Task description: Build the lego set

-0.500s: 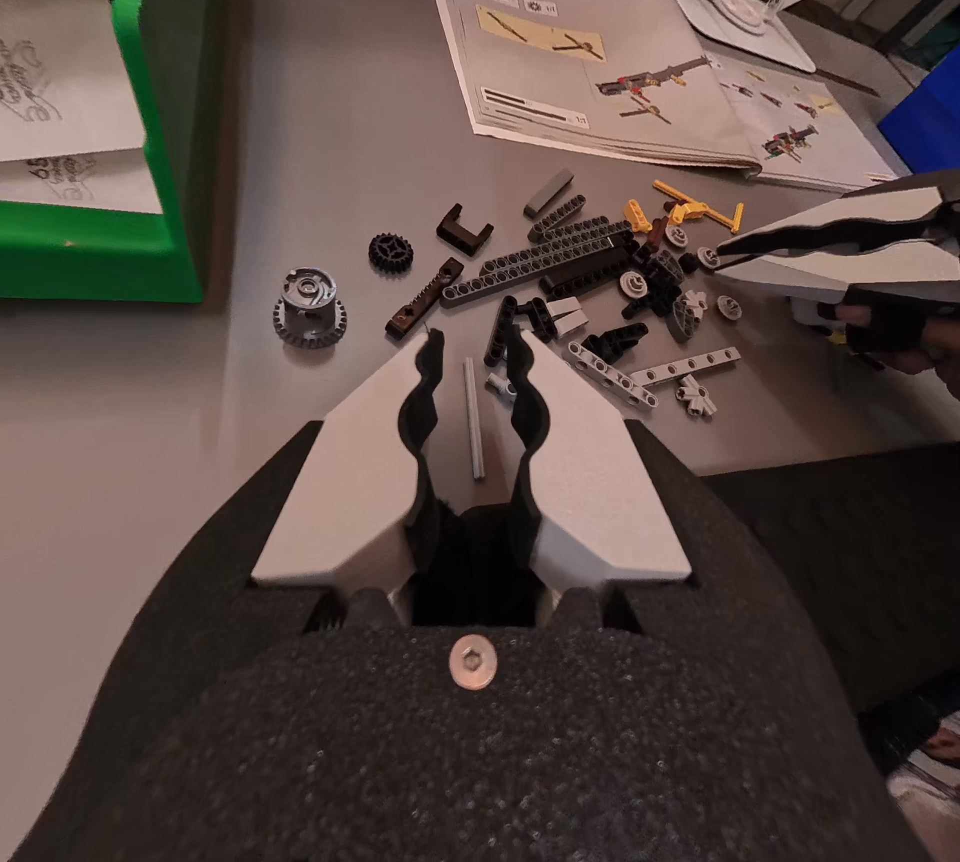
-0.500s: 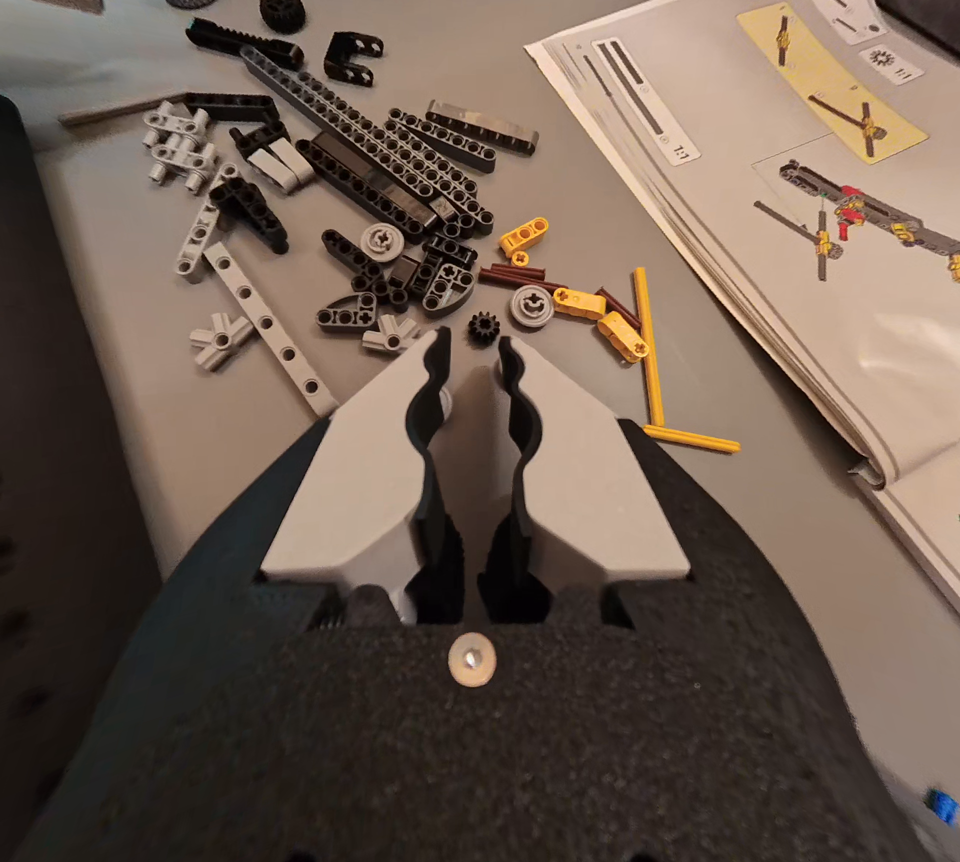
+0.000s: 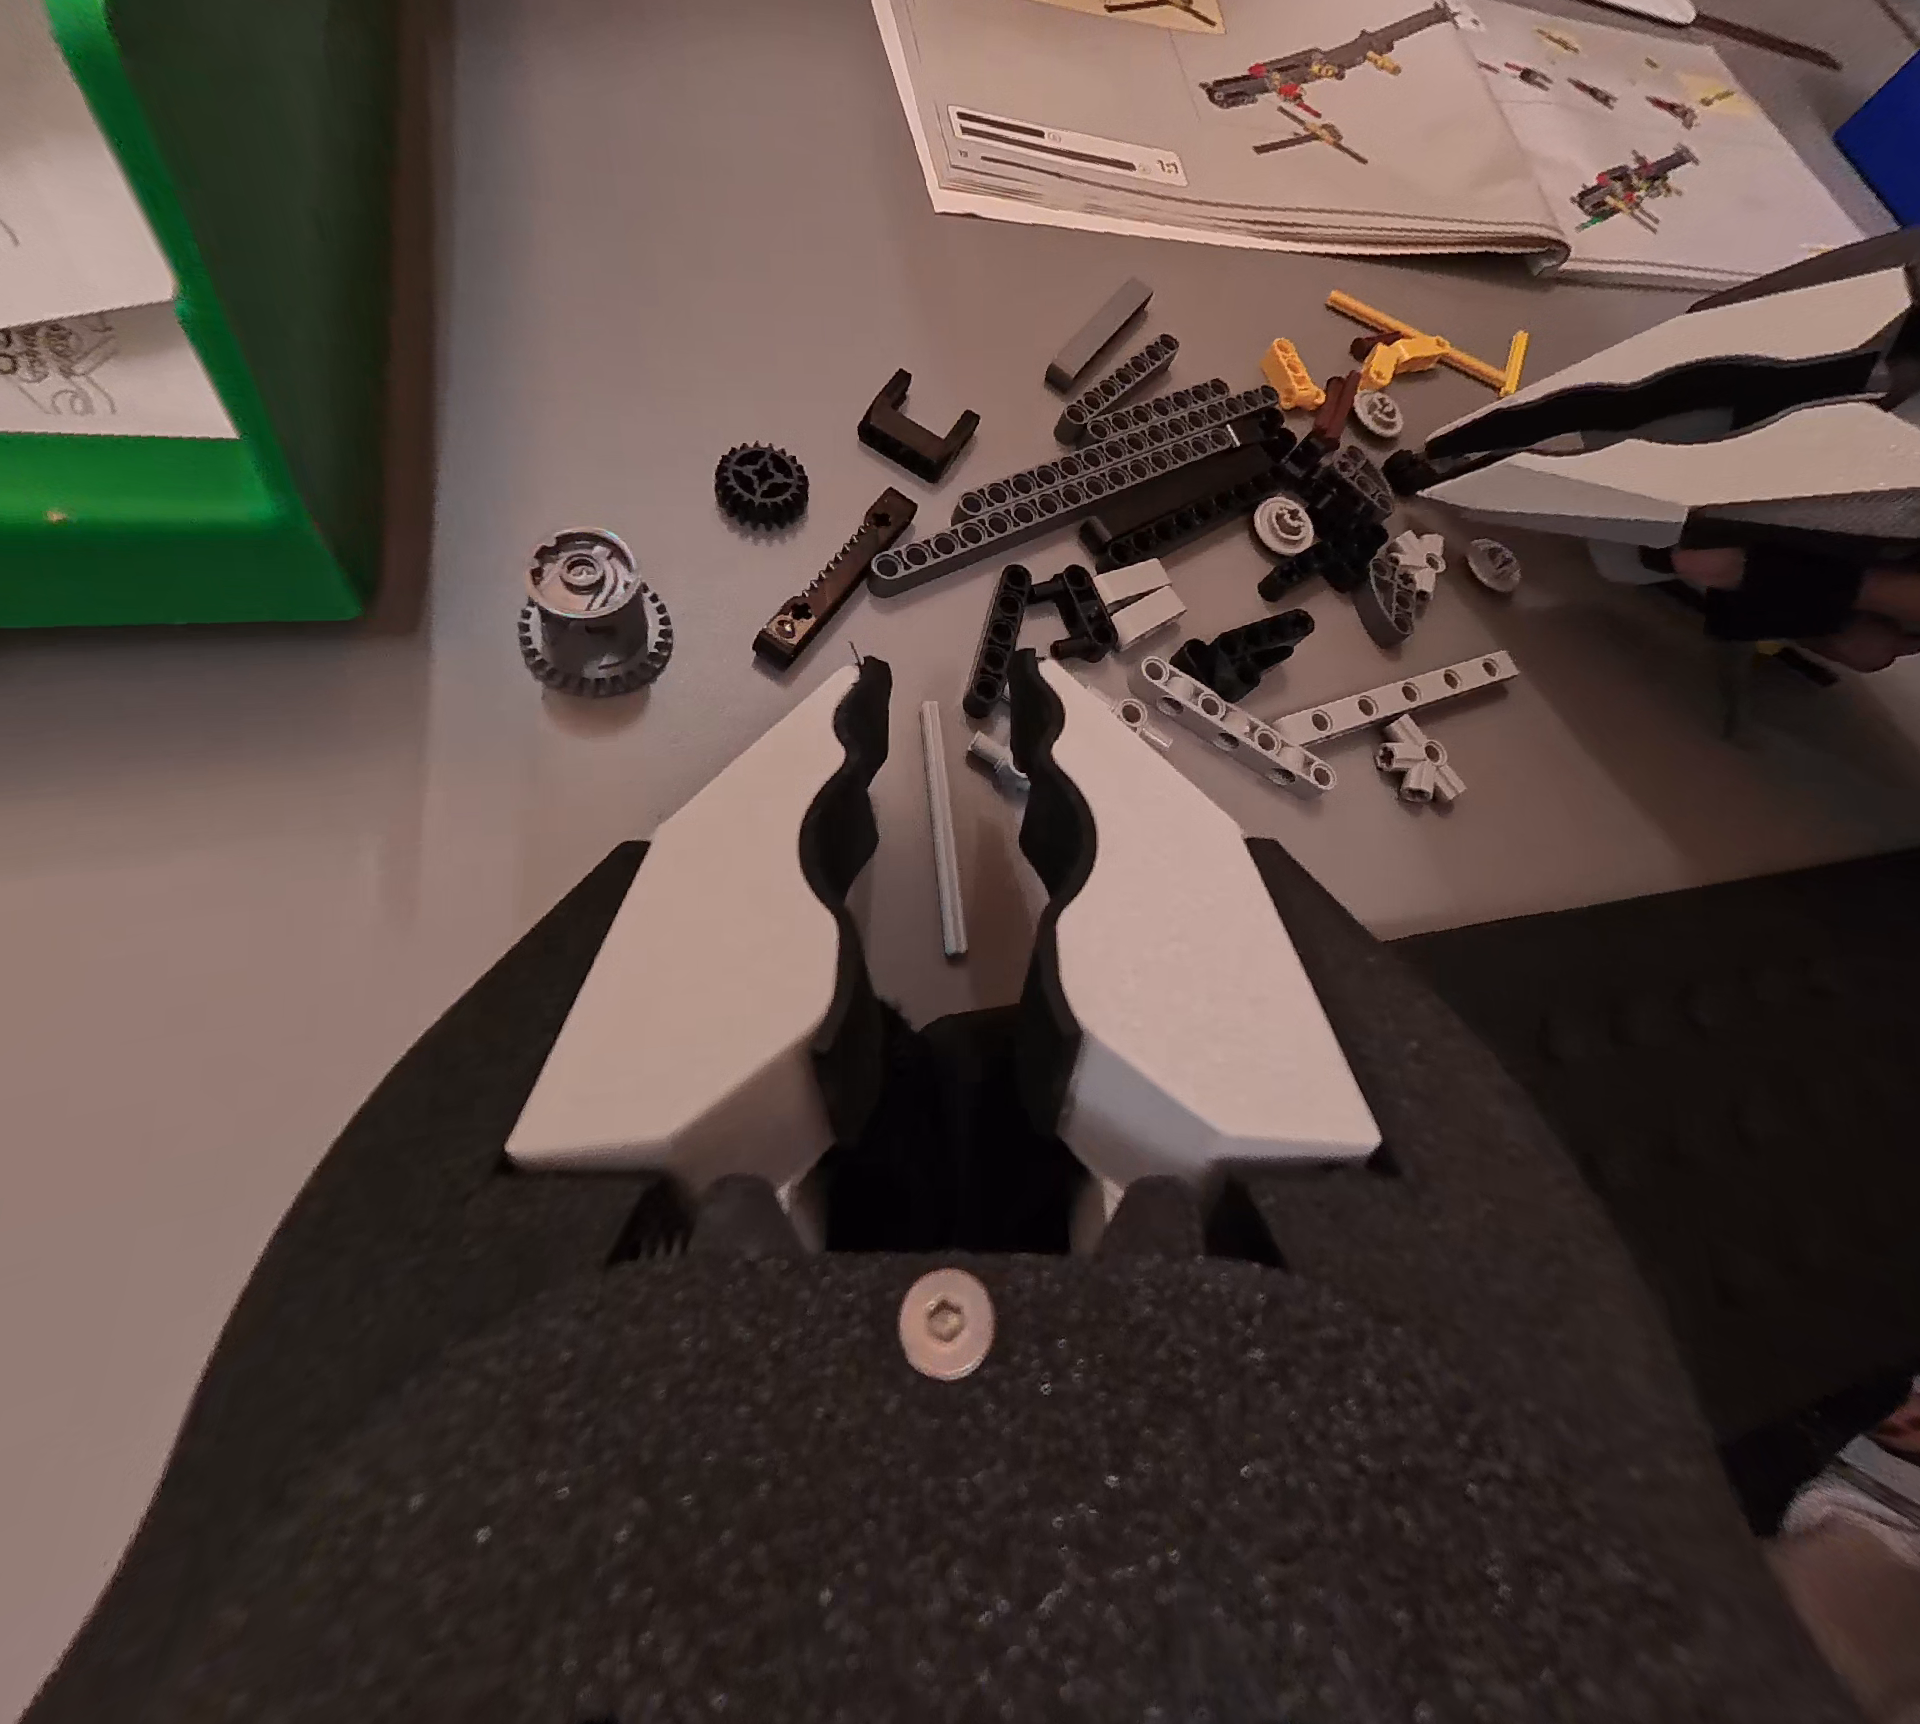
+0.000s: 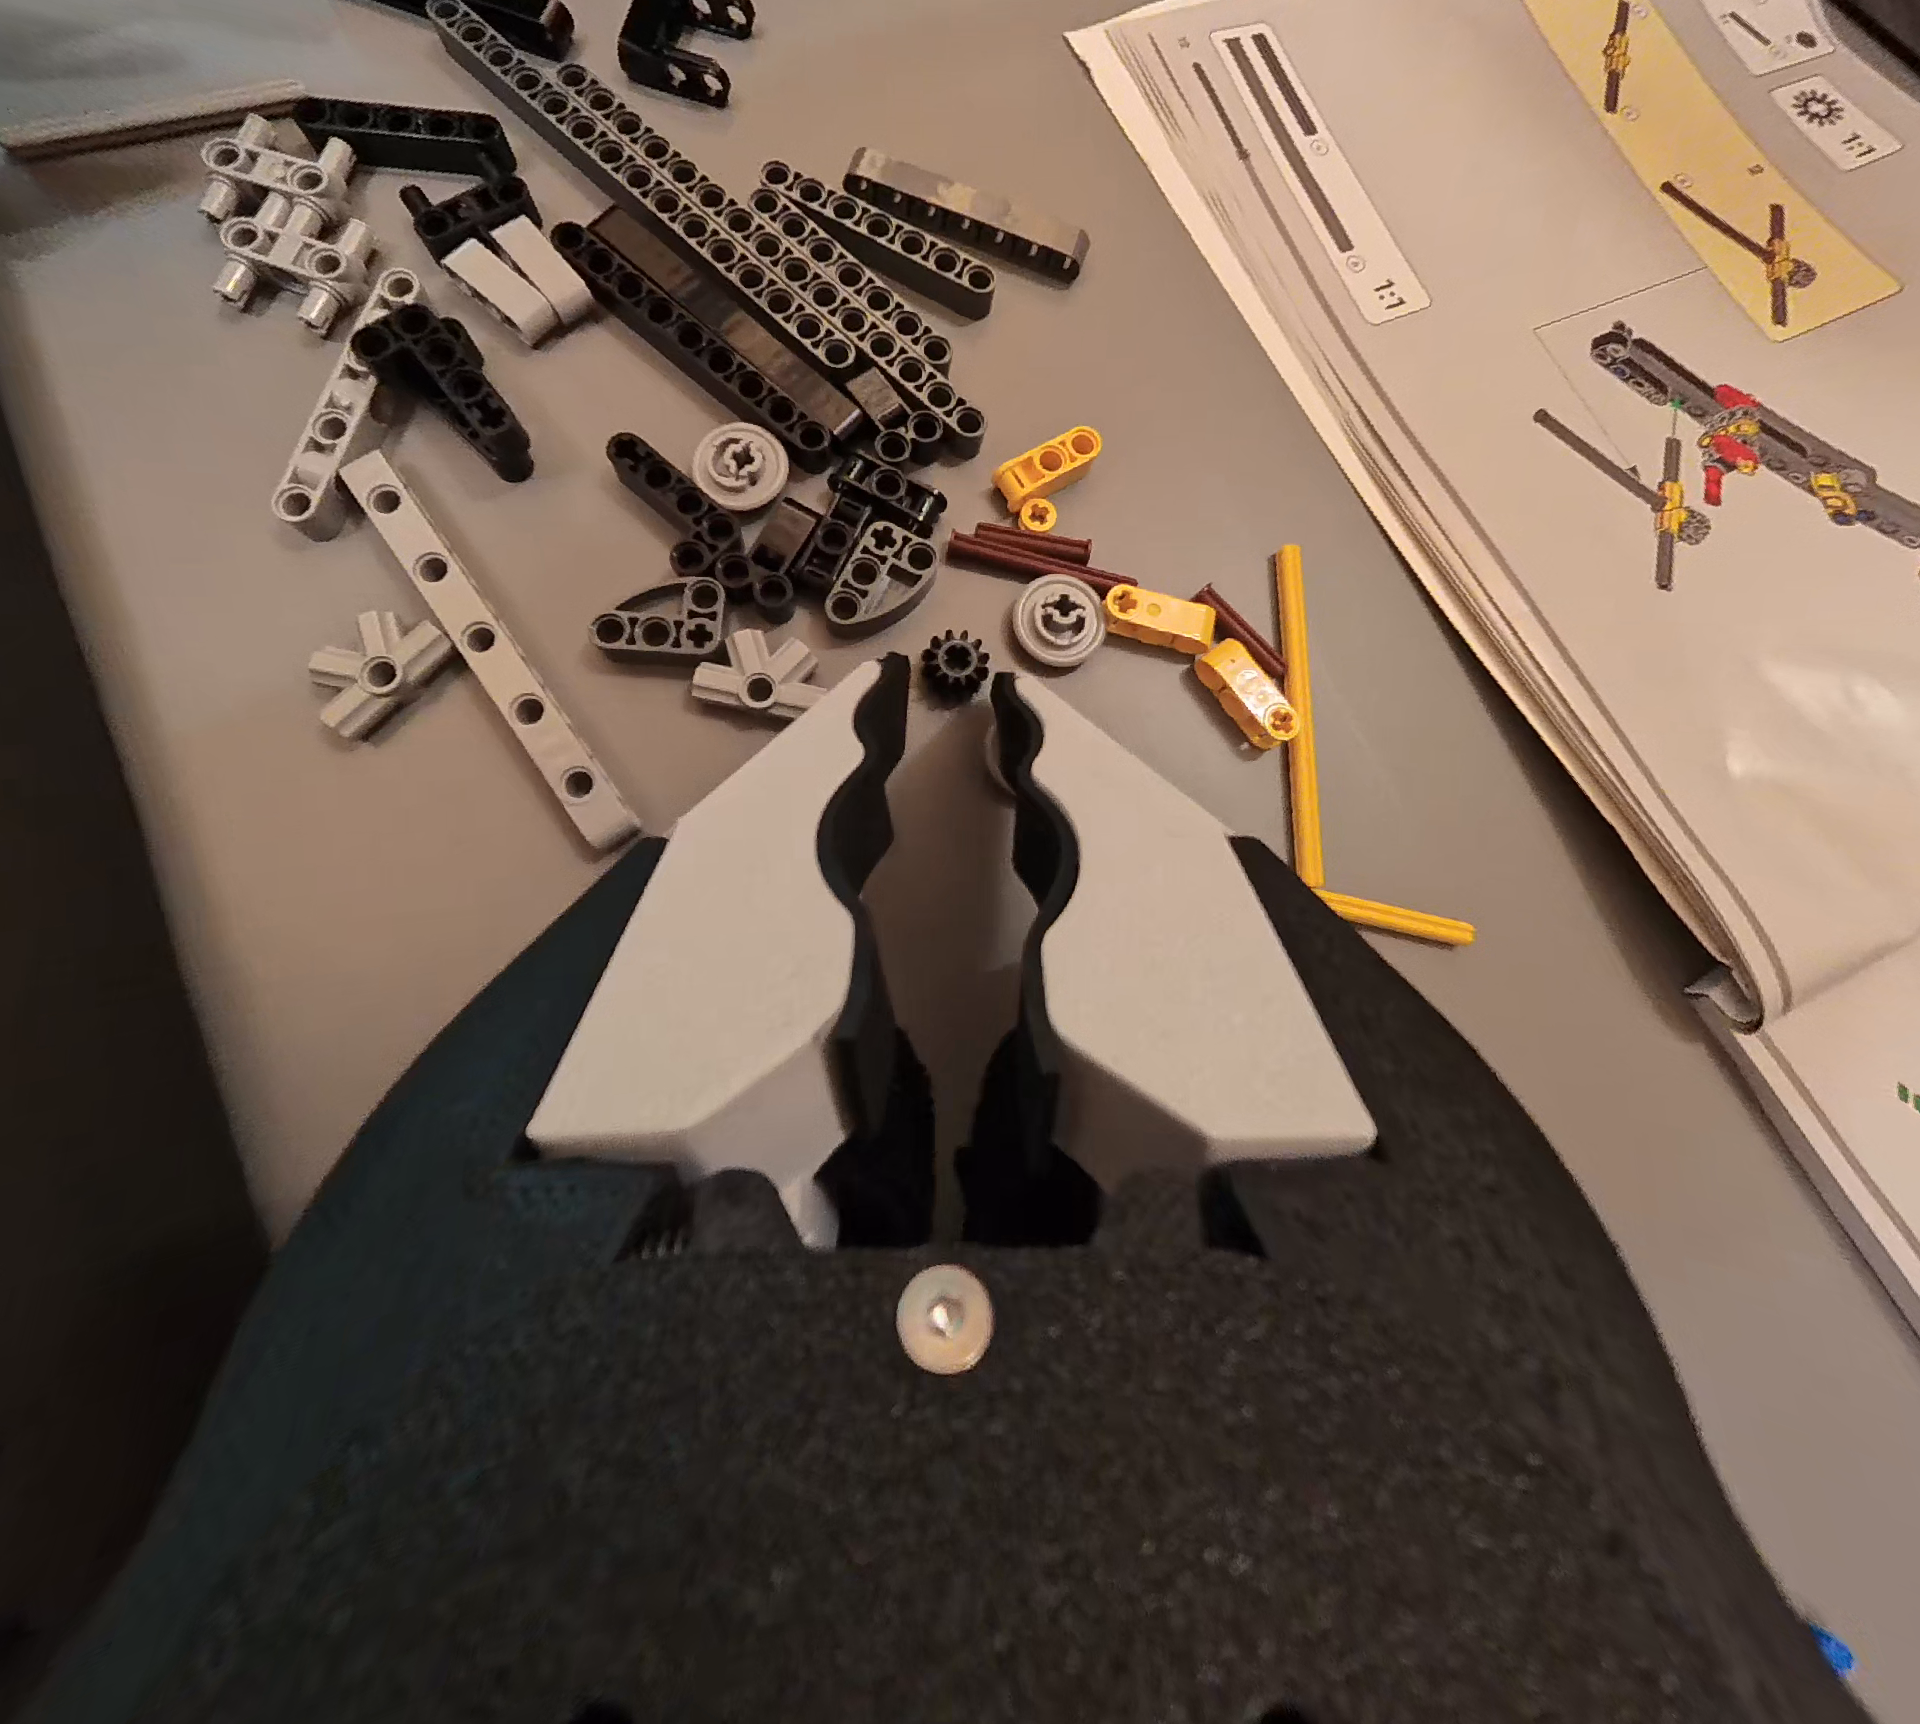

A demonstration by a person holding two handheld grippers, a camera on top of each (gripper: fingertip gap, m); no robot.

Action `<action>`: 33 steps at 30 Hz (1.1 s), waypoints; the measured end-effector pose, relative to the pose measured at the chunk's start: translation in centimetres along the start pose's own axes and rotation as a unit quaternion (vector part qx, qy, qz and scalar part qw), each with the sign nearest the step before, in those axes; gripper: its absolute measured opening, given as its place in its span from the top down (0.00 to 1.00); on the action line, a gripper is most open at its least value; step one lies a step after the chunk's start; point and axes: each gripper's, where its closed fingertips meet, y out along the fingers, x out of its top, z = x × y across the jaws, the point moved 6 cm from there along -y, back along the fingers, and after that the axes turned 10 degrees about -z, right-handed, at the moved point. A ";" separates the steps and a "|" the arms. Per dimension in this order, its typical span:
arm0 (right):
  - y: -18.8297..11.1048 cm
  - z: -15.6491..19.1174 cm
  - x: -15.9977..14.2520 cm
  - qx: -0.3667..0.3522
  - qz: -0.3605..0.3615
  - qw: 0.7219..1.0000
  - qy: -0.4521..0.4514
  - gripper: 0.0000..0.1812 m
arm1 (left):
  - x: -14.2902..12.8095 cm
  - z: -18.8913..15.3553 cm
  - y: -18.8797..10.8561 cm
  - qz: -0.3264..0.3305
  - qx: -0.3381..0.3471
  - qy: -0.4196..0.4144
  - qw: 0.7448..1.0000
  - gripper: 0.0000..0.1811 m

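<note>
Loose lego pieces [image 3: 1143, 490] lie in a heap on the grey table [image 3: 312, 843]; they also show in the right wrist view [image 4: 707, 220]. My left gripper [image 3: 948, 666] is open and empty, low over the table. A thin grey axle [image 3: 942, 827] lies on the table between its fingers. My right gripper [image 4: 949, 677] is open with a narrow gap, and a small black gear [image 4: 953, 661] sits on the table right at its tips. I cannot tell whether the tips touch the gear. The right gripper also shows in the left wrist view [image 3: 1429, 469], at the heap's right side.
An open instruction booklet [image 3: 1195, 64] lies behind the heap, also in the right wrist view [image 4: 1507, 324]. A green bin [image 3: 208, 220] stands at the left. A grey differential gear [image 3: 594, 609] and a black gear [image 3: 762, 479] lie apart from the heap. Two yellow axles [image 4: 1299, 718] lie beside the right gripper. Spacing between my two grippers at the tips: around 20 cm.
The right gripper's jaws have narrowed a little and its tips now flank the small black gear. The left gripper has hardly moved.
</note>
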 end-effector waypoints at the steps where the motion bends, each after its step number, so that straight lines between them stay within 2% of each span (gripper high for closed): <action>1: 0.1 0.0 0.0 0.001 0.002 1.000 0.001 0.91 | 0.0 0.0 0.0 0.001 0.001 0.004 1.000 0.88; 13: 0.5 -0.2 0.1 0.000 0.002 1.000 0.001 0.94 | -0.1 0.2 0.2 0.005 -0.002 -0.008 1.000 0.89; 25: -1.1 -0.7 2.0 -0.044 -0.088 0.995 -0.035 0.94 | -0.3 0.3 0.5 0.020 0.004 -0.001 1.000 0.89; 33: -0.8 -0.2 1.5 -0.036 -0.084 0.995 -0.039 0.94 | -0.3 0.1 0.6 0.024 0.014 0.016 0.999 0.90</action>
